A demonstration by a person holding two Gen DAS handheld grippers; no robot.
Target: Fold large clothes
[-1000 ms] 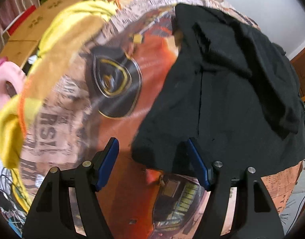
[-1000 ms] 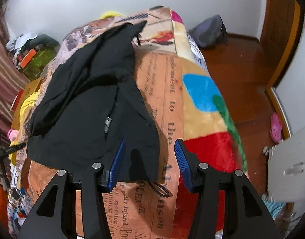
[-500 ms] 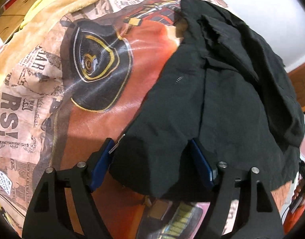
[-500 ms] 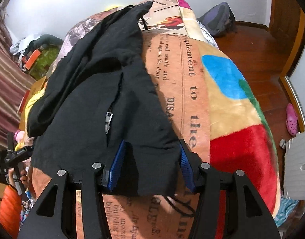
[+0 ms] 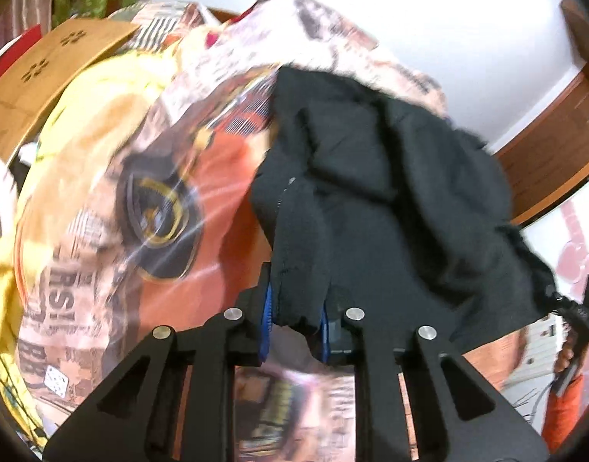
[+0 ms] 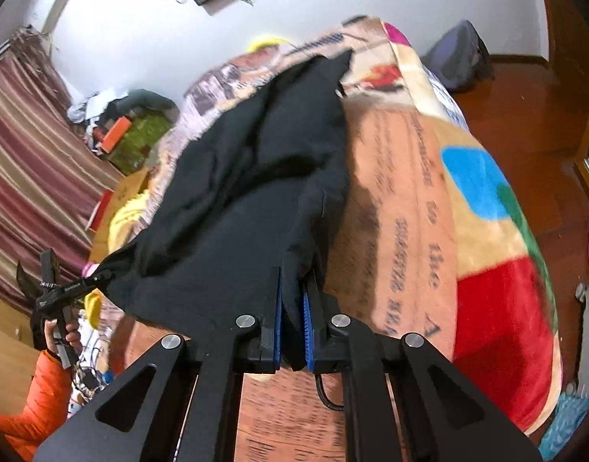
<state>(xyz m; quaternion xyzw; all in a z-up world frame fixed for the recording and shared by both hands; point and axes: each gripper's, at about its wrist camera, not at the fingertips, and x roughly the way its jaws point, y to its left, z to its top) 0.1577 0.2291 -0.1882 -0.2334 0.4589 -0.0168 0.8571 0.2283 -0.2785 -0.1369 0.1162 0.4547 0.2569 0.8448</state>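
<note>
Both tools are clamped on the near hem of the black garment, which lies crumpled on the bed over a printed blanket. The left tool pinches one corner of the hem between narrow blue pads, cloth bunched in the gap. The right tool grips the other corner, pads almost closed on a thin fold. The garment runs away toward the far end of the bed, its near edge lifted off the blanket. Bare blanket lies open on either side; wooden floor beyond the bed's right edge.
</note>
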